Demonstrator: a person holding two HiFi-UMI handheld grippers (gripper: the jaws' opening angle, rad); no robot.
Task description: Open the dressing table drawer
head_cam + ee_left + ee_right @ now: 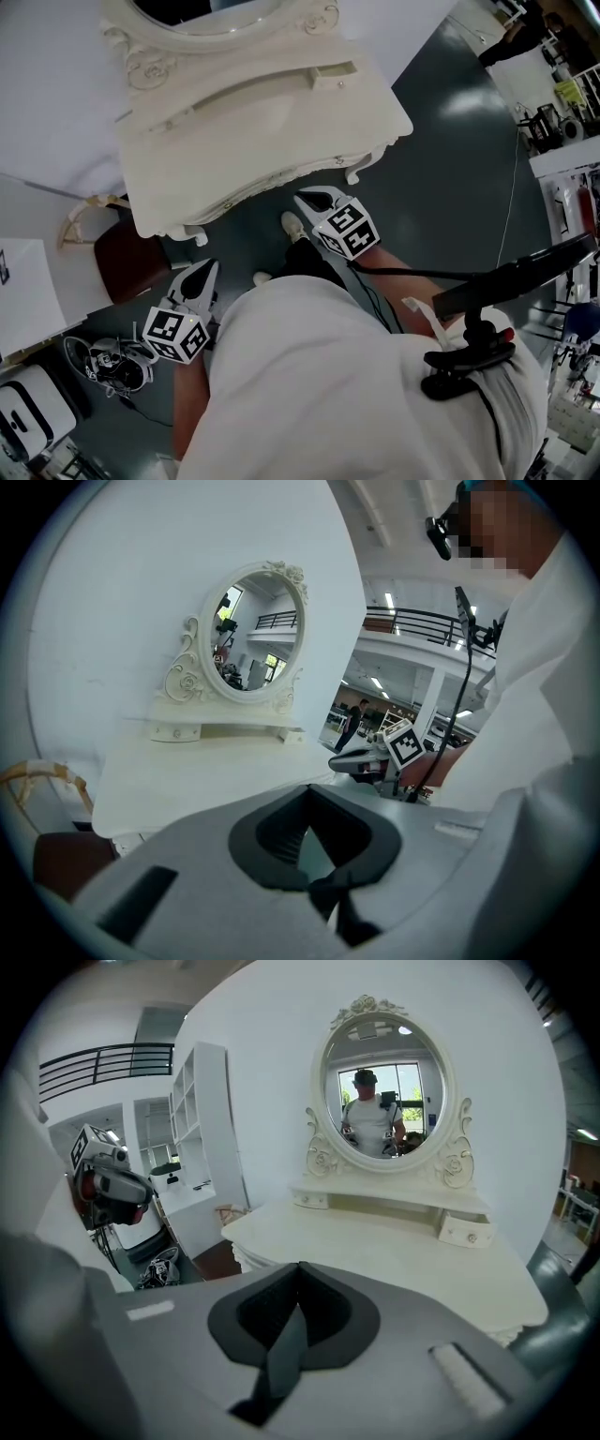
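Bright, even overhead light fills all views. Beyond the right gripper [305, 199] the dark floor [469, 103] shows soft white glare patches. Both gripper views bulge fisheye-style with black corners (the near foreground looks soft), and shadows are faint.

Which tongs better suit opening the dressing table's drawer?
Probably right: the right tongs sit near the dressing table's front edge, on the visible small drawer's side; the left tongs hang farther back.
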